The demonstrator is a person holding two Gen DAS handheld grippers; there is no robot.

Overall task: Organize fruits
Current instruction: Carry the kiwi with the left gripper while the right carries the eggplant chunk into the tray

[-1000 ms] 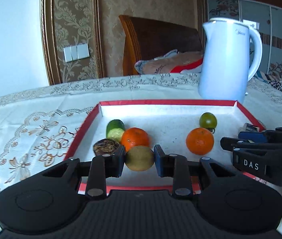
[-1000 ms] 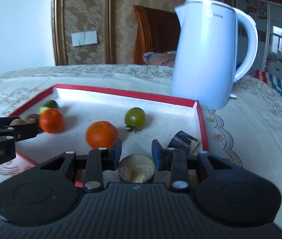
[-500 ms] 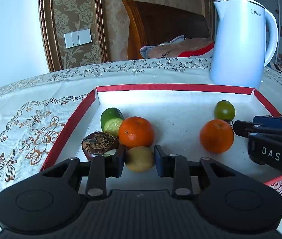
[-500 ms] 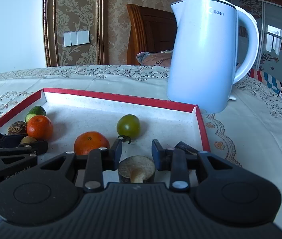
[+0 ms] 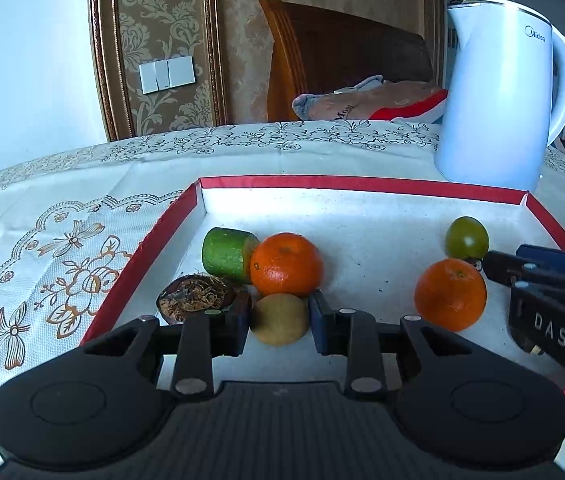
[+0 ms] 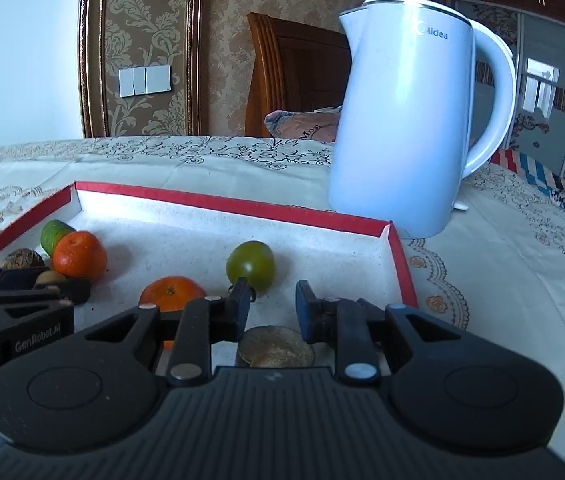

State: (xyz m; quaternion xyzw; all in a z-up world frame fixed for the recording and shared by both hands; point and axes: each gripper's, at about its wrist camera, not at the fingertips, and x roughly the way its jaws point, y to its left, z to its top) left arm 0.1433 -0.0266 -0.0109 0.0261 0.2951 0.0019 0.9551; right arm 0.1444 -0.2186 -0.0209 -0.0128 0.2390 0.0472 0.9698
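Fruit in hand: I am holding a brownish-yellow fruit [image 5: 280,319] low over the near left part of the tray, just in front of the left orange [image 5: 286,264].
Left tongs: the left tongs [image 5: 280,320] are clamping that fruit, one pad pressing on each side.
Left group: the left orange is touching a green cut piece [image 5: 226,254] behind it to the left, and a dark brown round thing [image 5: 196,298] is lying just beside the left finger.
Right group: a second orange [image 5: 450,294] is sitting well apart to the right, with a green tomato [image 5: 467,237] just behind it.
Right tongs: the right tongs [image 6: 272,306] have just been closing and are standing drawn in to a narrow gap near the tray's right corner.
Cut piece: a tan, flat-topped cut piece [image 6: 276,350] is sitting low between the right fingers, behind their tips. I am not able to tell whether the pads are pressing on it.
Tray: the red-rimmed tray [image 5: 362,184] with a white floor is carrying all the fruit.
Desk: the desk [image 5: 62,220] is wearing a cream patterned cloth.
Kettle: a white kettle [image 5: 502,88] is standing upright just beyond the tray's far right corner.
Background: a wooden chair [image 5: 342,52] is standing behind the desk.
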